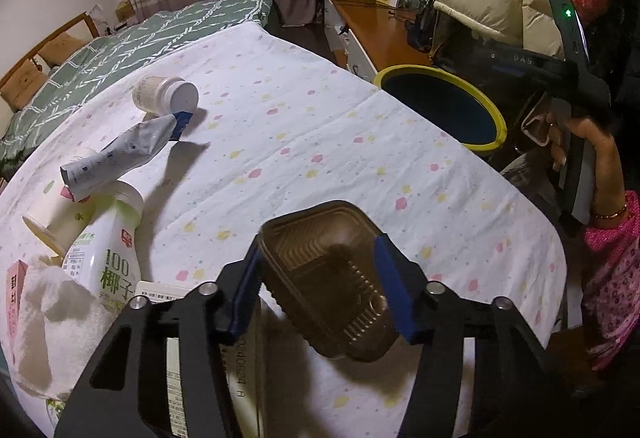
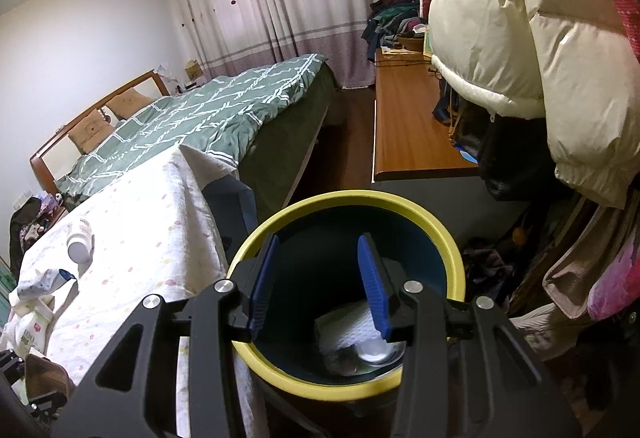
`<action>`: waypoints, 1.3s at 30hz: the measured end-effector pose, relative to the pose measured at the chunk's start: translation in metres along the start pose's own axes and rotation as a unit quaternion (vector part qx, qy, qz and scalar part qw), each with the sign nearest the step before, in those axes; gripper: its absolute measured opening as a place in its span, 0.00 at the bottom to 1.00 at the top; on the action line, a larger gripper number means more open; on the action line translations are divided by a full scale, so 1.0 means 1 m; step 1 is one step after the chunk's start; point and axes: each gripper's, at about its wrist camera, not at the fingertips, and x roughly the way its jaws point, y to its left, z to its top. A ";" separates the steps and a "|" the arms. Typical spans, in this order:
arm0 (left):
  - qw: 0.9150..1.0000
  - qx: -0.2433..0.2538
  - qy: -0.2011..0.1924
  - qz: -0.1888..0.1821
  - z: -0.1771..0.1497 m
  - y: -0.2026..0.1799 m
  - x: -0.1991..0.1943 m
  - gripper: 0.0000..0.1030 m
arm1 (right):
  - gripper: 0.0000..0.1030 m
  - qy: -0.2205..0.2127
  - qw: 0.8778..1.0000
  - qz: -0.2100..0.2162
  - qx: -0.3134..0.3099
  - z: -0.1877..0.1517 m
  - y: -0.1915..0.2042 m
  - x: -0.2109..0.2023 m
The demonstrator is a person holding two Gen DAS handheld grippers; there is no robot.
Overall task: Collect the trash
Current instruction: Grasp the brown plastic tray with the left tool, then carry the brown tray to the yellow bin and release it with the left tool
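White dotted tablecloth (image 1: 304, 141) lies bare between my left gripper (image 1: 320, 290) and the bin (image 1: 440, 109) at its far edge. Left gripper clamps a brown plastic tray (image 1: 328, 278). Bottle (image 1: 166, 93), tube (image 1: 120, 153) and carton (image 1: 108, 250) crowd the left edge. My right gripper (image 2: 320, 286) hangs unclenched, empty, over the bin's rim.

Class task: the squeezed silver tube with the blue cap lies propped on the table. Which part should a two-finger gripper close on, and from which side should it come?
Probably the flat, crimped middle of the silver tube, coming down from above with the fingers across its width. The body is squashed thin there, and its tail end rests raised on the coconut drink bottle, leaving room beneath. The blue cap end lies close to the white jar.
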 end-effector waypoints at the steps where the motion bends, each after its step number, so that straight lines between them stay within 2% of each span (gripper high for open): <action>1: 1.000 0.000 0.001 -0.001 0.000 -0.001 0.000 0.47 | 0.38 -0.001 1.000 0.001 0.001 0.000 -0.001 -0.001; 7: 1.000 -0.001 0.014 -0.003 0.004 -0.006 0.009 0.24 | 0.38 -0.007 1.000 0.008 0.004 0.001 -0.003 -0.009; 18: 1.000 -0.012 0.001 0.006 0.013 -0.012 0.004 0.23 | 0.38 -0.011 1.000 0.016 0.012 0.002 -0.013 -0.015; 24: 1.000 -0.005 -0.016 0.002 0.030 -0.024 -0.002 0.23 | 0.38 -0.025 0.999 0.018 0.011 0.004 -0.020 -0.028; 31: 0.999 0.011 -0.036 -0.016 0.073 -0.053 0.002 0.23 | 0.38 -0.053 0.999 0.004 0.007 0.002 -0.034 -0.061; 39: 0.997 0.033 -0.048 -0.051 0.137 -0.109 0.032 0.23 | 0.38 -0.071 0.996 -0.044 0.011 -0.012 -0.066 -0.097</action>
